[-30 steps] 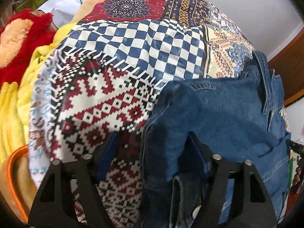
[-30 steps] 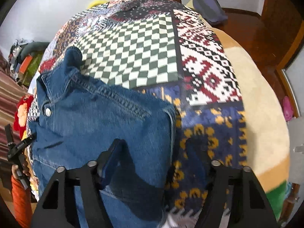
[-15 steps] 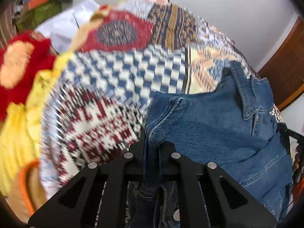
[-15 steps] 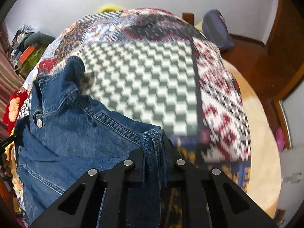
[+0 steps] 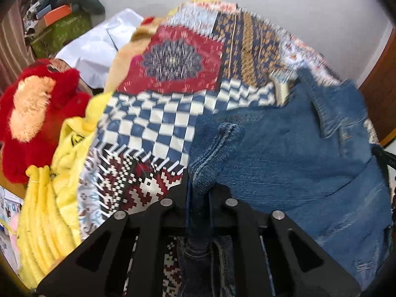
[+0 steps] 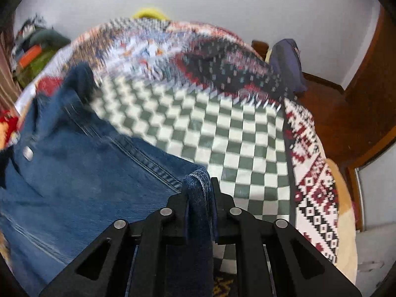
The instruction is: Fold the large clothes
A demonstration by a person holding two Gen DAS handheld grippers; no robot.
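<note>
No readable writing shows on anything. The left tongs are easing apart slightly, yet a bunched fold of the denim jacket sits pinched between them at lower centre of the frame. The right tongs are clamped on another edge of the jacket, lower centre. The jacket spreads across the patchwork bedspread on the bed, beside a red plush toy at left.
</note>
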